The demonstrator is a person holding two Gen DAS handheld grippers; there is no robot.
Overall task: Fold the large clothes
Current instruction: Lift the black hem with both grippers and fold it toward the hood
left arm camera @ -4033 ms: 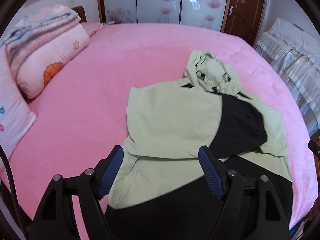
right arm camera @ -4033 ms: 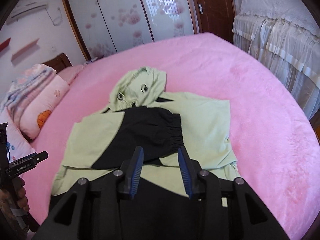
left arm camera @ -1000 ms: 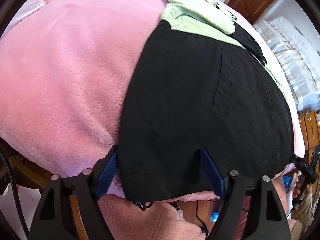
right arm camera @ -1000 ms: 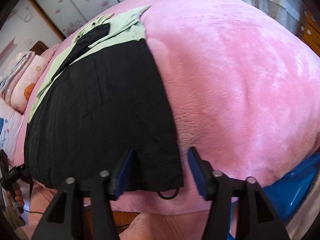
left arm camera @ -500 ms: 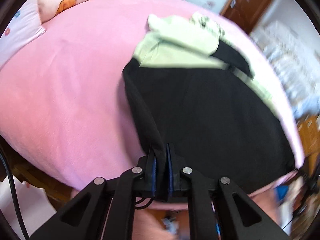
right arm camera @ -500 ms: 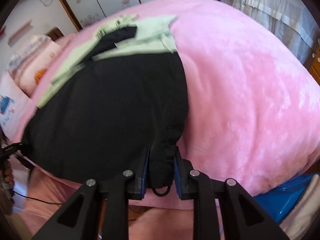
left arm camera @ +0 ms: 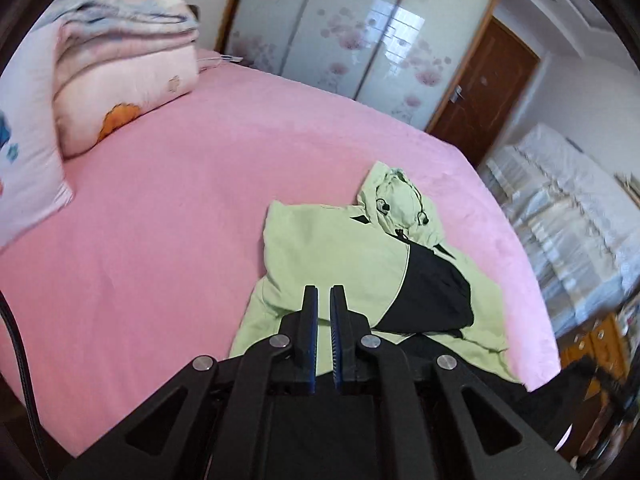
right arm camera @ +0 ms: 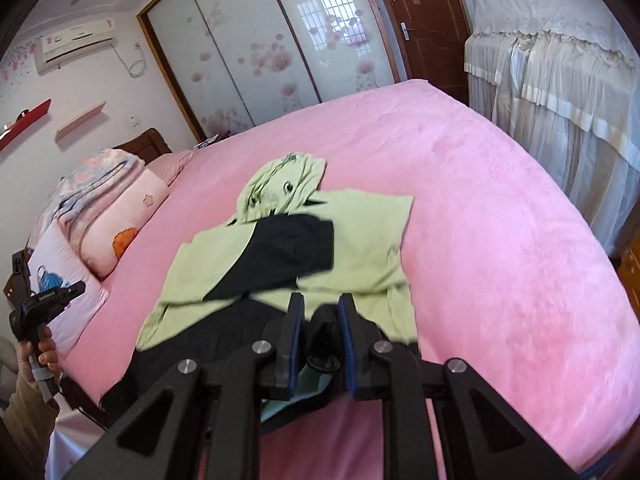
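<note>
A light green and black hooded jacket lies on the pink bed, sleeves folded across its chest and hood pointing away. My left gripper is shut, and the black lower hem hangs from under its fingers. My right gripper has its jaws closing on the other bunched corner of the black hem, with a drawcord loop dangling below. Both hem corners are lifted off the bed at its near edge.
Pillows and a folded quilt are piled at the left of the bed. Behind it stand sliding wardrobe doors and a brown door. A white-covered piece of furniture stands right. A person's hand shows at far left.
Both grippers, open over the hem at the bed's near edge a second ago, closed on its corners. They then rose and tipped up, lifting the black hem off the bed.
</note>
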